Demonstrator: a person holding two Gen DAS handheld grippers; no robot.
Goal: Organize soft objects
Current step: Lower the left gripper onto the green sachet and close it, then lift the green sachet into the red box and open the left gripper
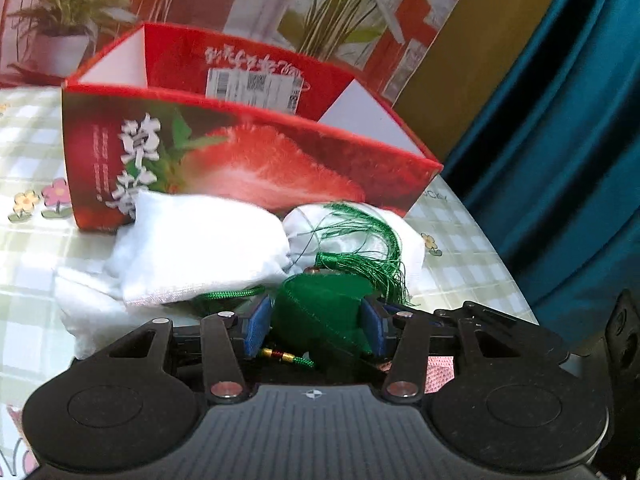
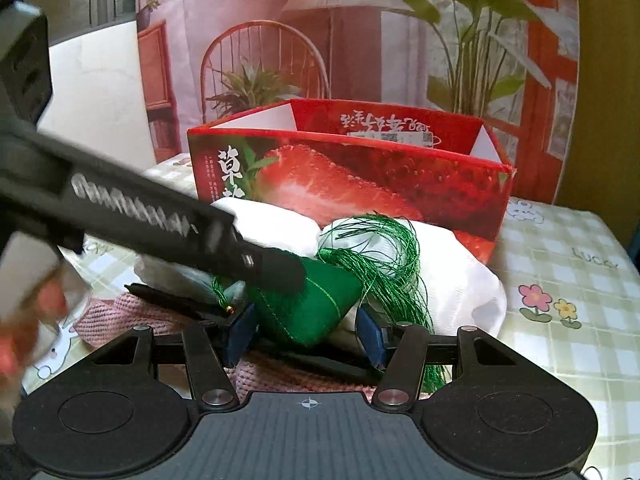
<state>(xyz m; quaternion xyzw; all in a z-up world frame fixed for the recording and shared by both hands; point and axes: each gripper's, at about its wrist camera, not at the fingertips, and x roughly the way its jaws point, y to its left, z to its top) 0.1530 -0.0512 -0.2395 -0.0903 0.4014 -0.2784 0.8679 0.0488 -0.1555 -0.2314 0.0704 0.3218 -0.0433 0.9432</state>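
A green fabric sachet [image 1: 320, 312] with a green tassel [image 1: 360, 244] lies among white cloths [image 1: 200, 248] in front of a red strawberry box [image 1: 248, 160]. My left gripper [image 1: 316, 328] has its blue pads [image 1: 256, 324] on both sides of the sachet, shut on it. In the right wrist view the sachet [image 2: 308, 308] sits between my right gripper's [image 2: 306, 334] blue pads [image 2: 370, 334], which stand apart from it. The left gripper's black arm [image 2: 160, 220] reaches across onto the sachet. A pink knitted cloth [image 2: 132, 312] lies underneath.
The box [image 2: 360, 184] is open at the top and stands on a checked tablecloth [image 2: 560, 280] with flower prints. A printed backdrop [image 2: 320, 40] stands behind it. A teal curtain [image 1: 560, 120] hangs at the right of the table.
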